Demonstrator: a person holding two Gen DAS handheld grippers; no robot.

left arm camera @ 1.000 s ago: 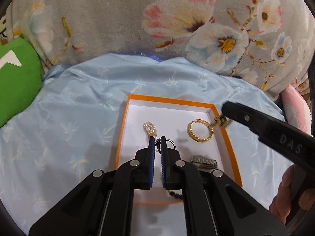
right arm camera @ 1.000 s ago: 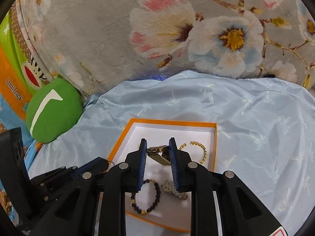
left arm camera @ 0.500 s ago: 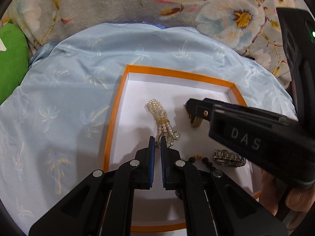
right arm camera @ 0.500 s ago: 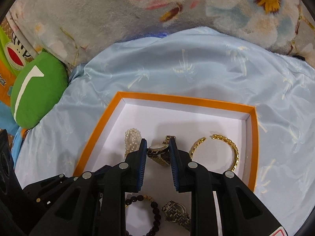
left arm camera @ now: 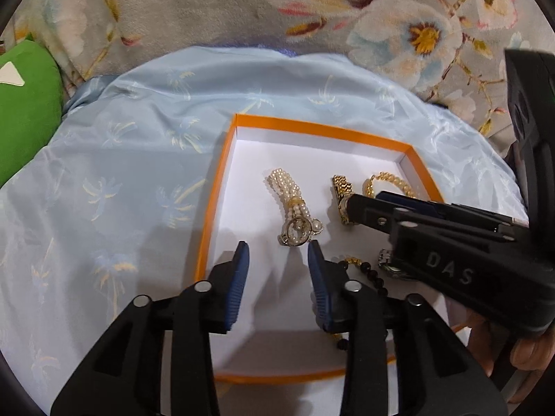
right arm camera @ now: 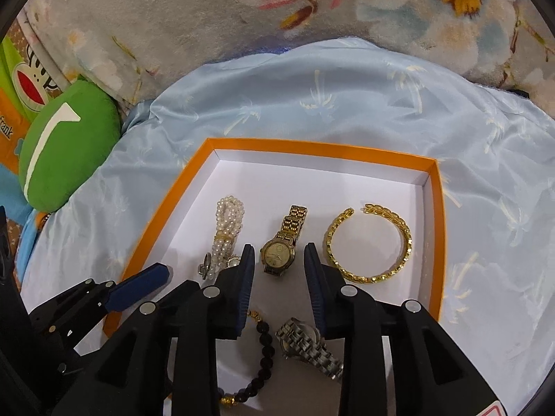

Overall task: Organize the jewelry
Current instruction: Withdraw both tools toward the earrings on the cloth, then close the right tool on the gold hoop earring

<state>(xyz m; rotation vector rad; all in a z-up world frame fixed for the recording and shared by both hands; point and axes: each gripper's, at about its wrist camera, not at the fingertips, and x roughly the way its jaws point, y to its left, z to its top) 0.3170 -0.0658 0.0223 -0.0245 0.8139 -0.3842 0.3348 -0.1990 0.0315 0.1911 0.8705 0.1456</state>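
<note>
An orange-rimmed box [right arm camera: 437,215] with a white floor lies on a light blue cloth. In it lie a pearl bracelet [right arm camera: 227,230], a gold watch [right arm camera: 282,244], a gold bangle [right arm camera: 371,242], a black bead bracelet [right arm camera: 263,350] and a silver watch [right arm camera: 307,346]. My right gripper [right arm camera: 279,253] is open, its jaws on either side of the gold watch, which lies flat. My left gripper [left arm camera: 277,251] is open just in front of the pearl bracelet [left arm camera: 293,204], which lies on the box floor [left arm camera: 249,187].
A green cushion [right arm camera: 66,149] lies left of the cloth. A grey floral blanket [right arm camera: 312,7] rises behind it. The right gripper's body [left arm camera: 451,256] crosses the right side of the left wrist view, with a hand behind it.
Both grippers have opened. The pearl bracelet has dropped from the left gripper and the gold watch from the right gripper; both now lie on the box floor.
</note>
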